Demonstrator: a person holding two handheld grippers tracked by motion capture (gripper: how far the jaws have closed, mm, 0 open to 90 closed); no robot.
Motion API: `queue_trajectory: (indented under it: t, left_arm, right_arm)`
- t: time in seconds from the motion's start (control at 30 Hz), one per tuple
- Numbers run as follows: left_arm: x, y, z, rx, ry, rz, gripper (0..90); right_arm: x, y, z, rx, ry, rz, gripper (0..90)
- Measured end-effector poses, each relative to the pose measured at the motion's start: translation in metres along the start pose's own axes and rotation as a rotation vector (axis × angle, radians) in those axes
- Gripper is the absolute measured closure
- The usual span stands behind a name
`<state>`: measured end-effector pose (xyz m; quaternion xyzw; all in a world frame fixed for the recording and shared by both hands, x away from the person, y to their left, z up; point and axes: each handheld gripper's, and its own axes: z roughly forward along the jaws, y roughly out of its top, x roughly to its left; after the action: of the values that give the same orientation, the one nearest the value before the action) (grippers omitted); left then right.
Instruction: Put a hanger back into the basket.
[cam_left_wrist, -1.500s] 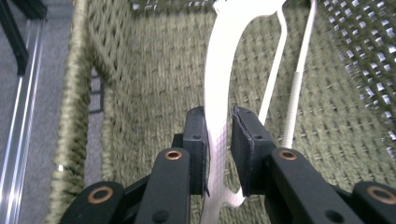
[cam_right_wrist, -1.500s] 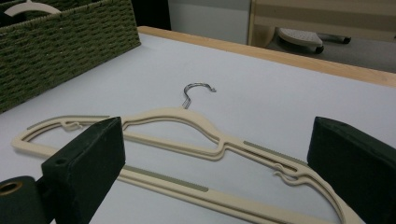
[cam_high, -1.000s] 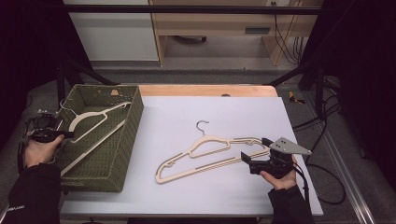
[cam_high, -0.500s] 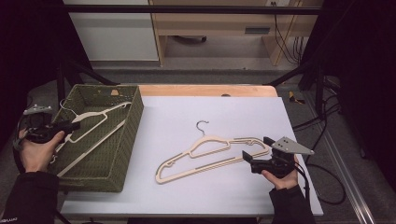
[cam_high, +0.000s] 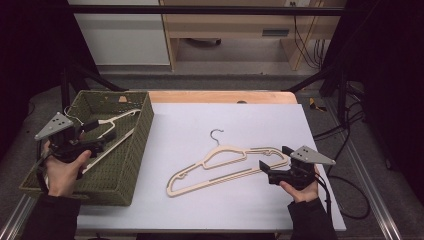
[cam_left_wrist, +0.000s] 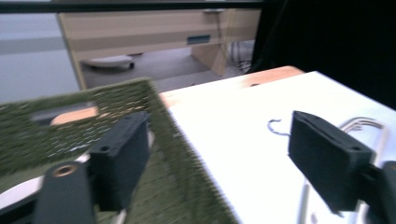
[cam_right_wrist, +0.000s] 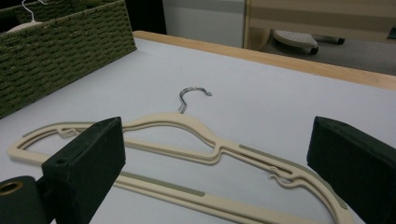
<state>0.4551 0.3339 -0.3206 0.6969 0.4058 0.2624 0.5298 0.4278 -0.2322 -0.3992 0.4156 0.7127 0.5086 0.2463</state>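
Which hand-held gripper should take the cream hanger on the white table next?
Right. The right hand-held gripper sits open at the cream plastic hanger; the left hand-held gripper is over the green woven basket.

I read this as a lab recording station, not a home. Beyond my fingers: a white-topped desk (cam_high: 280, 130) with a wooden back edge, ringed by black curtains (cam_high: 390, 75) and black frame struts (cam_high: 320, 80). Loose cables (cam_high: 302, 47) hang past the far-right corner, and another cable (cam_high: 345, 197) trails off the desk's right edge. Behind it a plain plywood bench (cam_high: 225, 30) on grey floor.
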Motion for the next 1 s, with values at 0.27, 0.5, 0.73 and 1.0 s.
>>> queue_trajectory:
  t: [0.27,0.5,0.73,1.0]
  left_arm:
    - [-0.029,0.001,0.013,-0.019,-0.035,0.062,11.8]
    - [-0.051,0.014,0.027,-0.041,-0.039,0.086,10.3]
    - [-0.081,0.007,0.042,-0.028,-0.074,0.089,10.3]
    - [-0.113,-0.021,0.061,0.036,-0.168,0.099,10.3]
  right_arm:
    - [-0.001,0.000,0.001,-0.002,-0.002,0.003,4.8]
    - [-0.001,0.002,0.003,-0.003,-0.001,-0.001,4.8]
    - [0.003,0.006,0.006,-0.006,0.009,-0.001,5.5]
    - [0.006,0.018,0.029,0.010,0.002,0.024,7.4]
